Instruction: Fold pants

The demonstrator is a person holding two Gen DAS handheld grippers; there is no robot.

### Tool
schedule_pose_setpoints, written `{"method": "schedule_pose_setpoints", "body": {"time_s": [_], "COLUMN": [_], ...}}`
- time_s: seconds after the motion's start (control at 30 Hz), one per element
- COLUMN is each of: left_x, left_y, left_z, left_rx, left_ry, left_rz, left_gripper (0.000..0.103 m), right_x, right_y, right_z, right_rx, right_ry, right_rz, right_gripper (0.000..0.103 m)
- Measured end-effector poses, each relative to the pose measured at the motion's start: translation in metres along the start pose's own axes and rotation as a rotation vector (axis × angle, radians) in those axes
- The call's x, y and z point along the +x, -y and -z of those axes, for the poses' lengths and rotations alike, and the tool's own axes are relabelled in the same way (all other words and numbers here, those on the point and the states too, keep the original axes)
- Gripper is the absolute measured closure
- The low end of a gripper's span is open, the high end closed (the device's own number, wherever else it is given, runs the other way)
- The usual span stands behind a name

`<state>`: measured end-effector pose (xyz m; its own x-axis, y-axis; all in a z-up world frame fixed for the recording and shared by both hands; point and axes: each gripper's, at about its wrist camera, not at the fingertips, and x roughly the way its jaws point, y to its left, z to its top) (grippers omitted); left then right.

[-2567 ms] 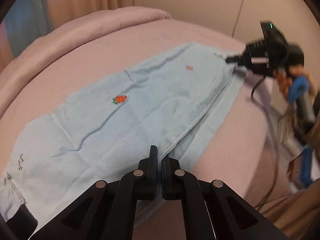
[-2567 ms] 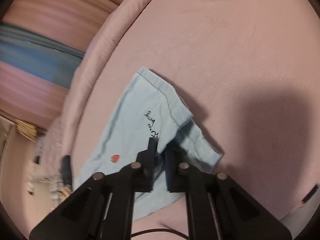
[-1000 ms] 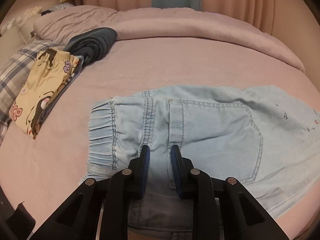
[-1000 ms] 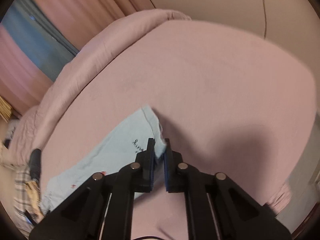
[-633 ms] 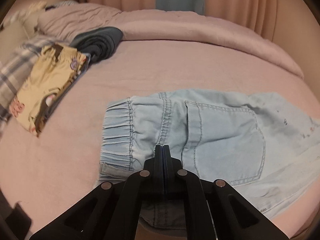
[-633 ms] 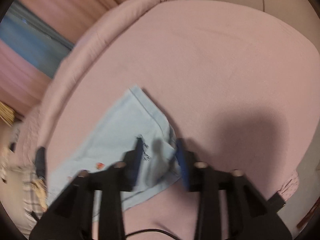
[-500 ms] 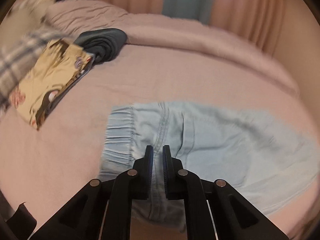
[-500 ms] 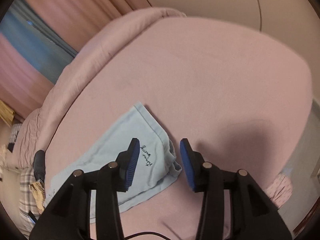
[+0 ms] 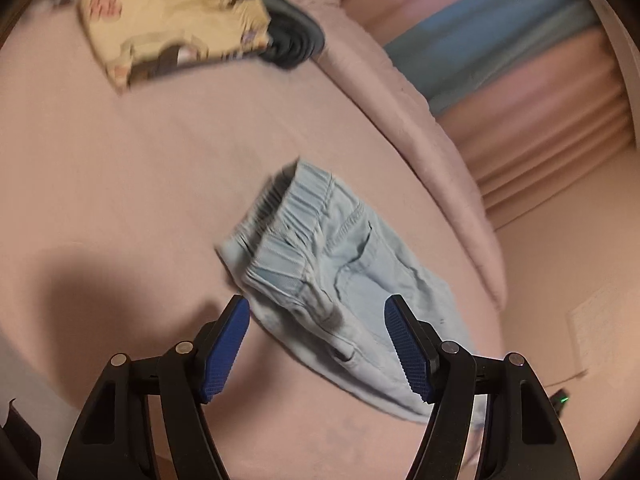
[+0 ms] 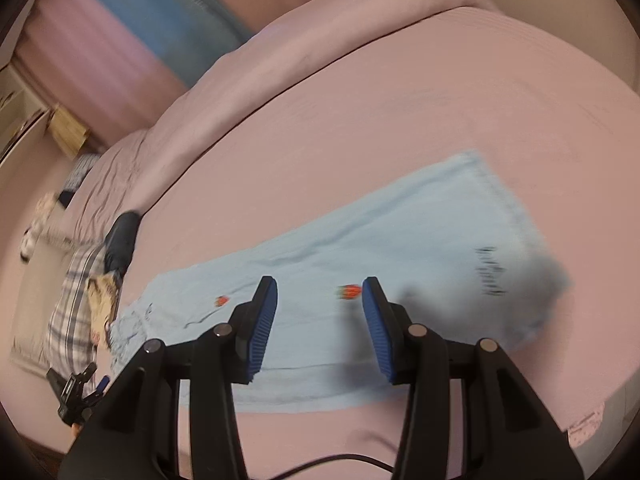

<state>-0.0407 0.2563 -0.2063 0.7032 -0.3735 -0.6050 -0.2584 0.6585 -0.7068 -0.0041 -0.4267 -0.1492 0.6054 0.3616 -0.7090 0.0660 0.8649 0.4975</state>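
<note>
Light blue pants [image 10: 360, 276] lie folded lengthwise on the pink bed [image 10: 440, 112], legs stacked, with small red strawberry marks and black lettering near the hem. In the left wrist view the elastic waistband end [image 9: 304, 232] faces me, slightly rumpled. My left gripper [image 9: 318, 346] is open and empty, hovering just above the waist end. My right gripper [image 10: 318, 320] is open and empty, above the middle of the legs. The left gripper also shows small at the waist end in the right wrist view [image 10: 74, 394].
A yellow patterned folded garment [image 9: 172, 20] and a dark folded garment [image 9: 294, 42] lie near the head of the bed. A plaid pillow [image 10: 74, 300] sits by them. A rolled duvet [image 10: 280, 60] runs along the far side. Curtains hang behind.
Both grippers have let go of the pants and opened wide. Both have pulled back and swung round, so the pants lie flat on the bed at full length.
</note>
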Motion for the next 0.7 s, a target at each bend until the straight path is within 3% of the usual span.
{"method": "schedule_pose_setpoints", "body": {"time_s": [0.1,0.17,0.23,0.37,0.43,0.57,0.7], "left_x": [0.012,0.022,0.026,0.027,0.019,-0.003,0.003], "left_y": [0.002,0.001,-0.004,-0.012,-0.003,0.008,-0.002], "left_z": [-0.006,-0.015,-0.019,-0.021,-0.017,-0.017,-0.015], "left_rx": [-0.024,-0.031,-0.056,-0.098,-0.058,-0.007,0.011], "left_ry": [-0.005,-0.025,-0.032,-0.027,0.031,0.132,0.072], "left_rz": [0.024,0.015,0.021,-0.011,-0.054,-0.064,-0.117], "left_gripper": [0.052,0.058,0.08,0.086,0.091,0.098,0.098], "right_x": [0.01,0.013,0.016,0.023,0.03,0.042,0.048], "right_y": [-0.02,-0.028,-0.033,-0.043,-0.05,-0.062,-0.074], "right_z": [0.002,0.005,0.009,0.014,0.017,0.02,0.024], "right_rx": [-0.036,-0.053,-0.062,-0.085,-0.109,-0.127,-0.165], "right_ry": [-0.021,-0.03,-0.038,-0.056,-0.073,-0.111,-0.143], "right_rz": [-0.026,-0.028,-0.038,-0.043,-0.03,-0.025,-0.037], "right_gripper": [0.058,0.058,0.058,0.058,0.058,0.058,0.058]}}
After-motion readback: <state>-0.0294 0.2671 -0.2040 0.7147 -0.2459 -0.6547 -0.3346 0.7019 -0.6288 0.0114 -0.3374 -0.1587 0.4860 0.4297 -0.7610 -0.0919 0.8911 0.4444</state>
